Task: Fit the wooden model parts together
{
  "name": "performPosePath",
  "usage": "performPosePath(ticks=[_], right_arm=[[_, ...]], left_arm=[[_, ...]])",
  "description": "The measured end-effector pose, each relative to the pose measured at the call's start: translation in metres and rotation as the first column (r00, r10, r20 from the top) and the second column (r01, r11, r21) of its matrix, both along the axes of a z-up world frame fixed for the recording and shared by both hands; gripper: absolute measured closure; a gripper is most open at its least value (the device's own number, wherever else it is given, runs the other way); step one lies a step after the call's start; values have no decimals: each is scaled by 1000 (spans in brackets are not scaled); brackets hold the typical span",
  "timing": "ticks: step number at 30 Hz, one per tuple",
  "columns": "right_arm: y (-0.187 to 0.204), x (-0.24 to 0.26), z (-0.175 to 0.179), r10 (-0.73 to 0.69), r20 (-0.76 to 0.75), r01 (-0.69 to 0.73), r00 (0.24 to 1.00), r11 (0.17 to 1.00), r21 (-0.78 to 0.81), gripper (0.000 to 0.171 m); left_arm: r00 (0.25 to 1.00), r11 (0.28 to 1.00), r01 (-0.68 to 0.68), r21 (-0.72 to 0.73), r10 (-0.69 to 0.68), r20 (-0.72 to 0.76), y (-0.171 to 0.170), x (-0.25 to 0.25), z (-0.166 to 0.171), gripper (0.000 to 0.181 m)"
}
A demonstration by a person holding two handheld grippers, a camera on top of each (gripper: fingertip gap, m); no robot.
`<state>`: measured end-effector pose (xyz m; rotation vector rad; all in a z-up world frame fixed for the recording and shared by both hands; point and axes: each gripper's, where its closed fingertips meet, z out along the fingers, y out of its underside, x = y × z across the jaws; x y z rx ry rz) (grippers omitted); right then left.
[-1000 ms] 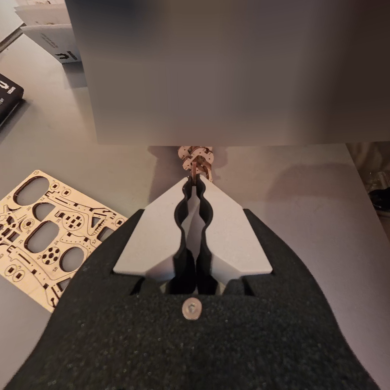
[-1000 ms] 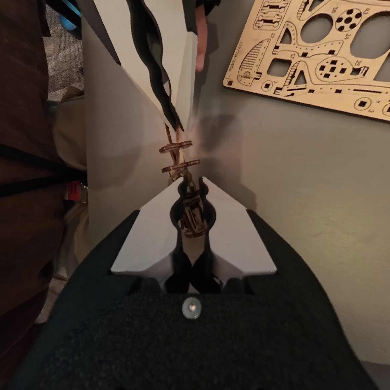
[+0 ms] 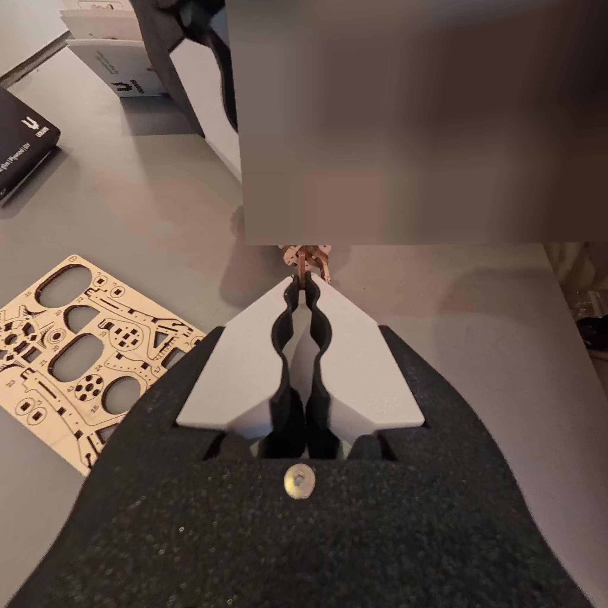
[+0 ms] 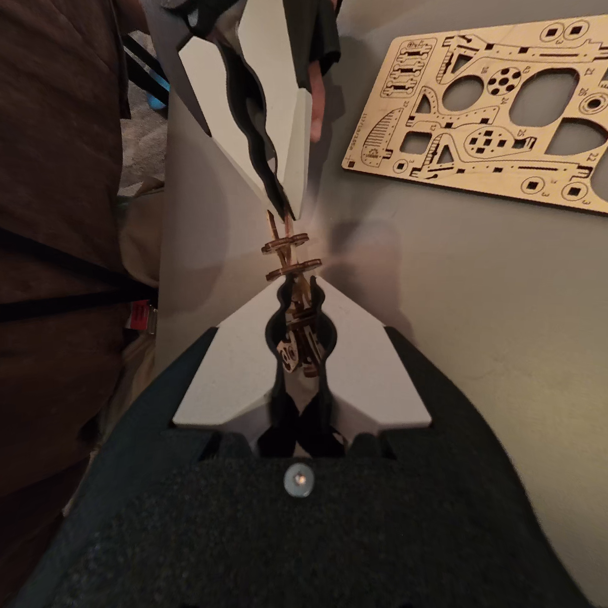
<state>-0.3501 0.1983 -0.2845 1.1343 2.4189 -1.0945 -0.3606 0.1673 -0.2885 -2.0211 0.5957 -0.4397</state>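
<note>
Wooden model assembly (image 4: 291, 260), a small stack of discs on thin struts, hangs in the air above the grey table (image 4: 460, 329), gripped from both ends. Right gripper (image 4: 301, 283) has its jaws nearly closed around the lower end. Left gripper (image 3: 300, 283) pinches a thin strut at its jaw tips. A laser-cut plywood sheet (image 3: 65, 345) lies flat on the table well apart. Dark and white boxes (image 3: 19, 151) sit farther back.

Right gripper (image 4: 301, 283) clamping wooden model (image 4: 297, 332), left gripper (image 4: 289, 215) pinching its far end
</note>
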Motion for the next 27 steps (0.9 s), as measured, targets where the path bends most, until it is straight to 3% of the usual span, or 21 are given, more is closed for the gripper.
performPosePath(ticks=[8, 11, 14, 27], right_arm=[[0, 0, -13, -43, 135, 55, 990, 995, -85, 165], [1, -4, -20, -58, 112, 64, 992, 997, -52, 170], [3, 1, -30, -37, 110, 35, 993, 999, 21, 161], [11, -4, -10, -54, 53, 54, 997, 998, -9, 156]], left_arm=[[995, 1000, -19, 10, 20, -102, 2, 0, -8, 181], [993, 1000, -10, 23, 12, -120, 2, 3, -8, 181], [993, 1000, -10, 4, 10, -118, 2, 3, -11, 181], [994, 1000, -10, 11, 11, -104, 2, 3, -8, 181]])
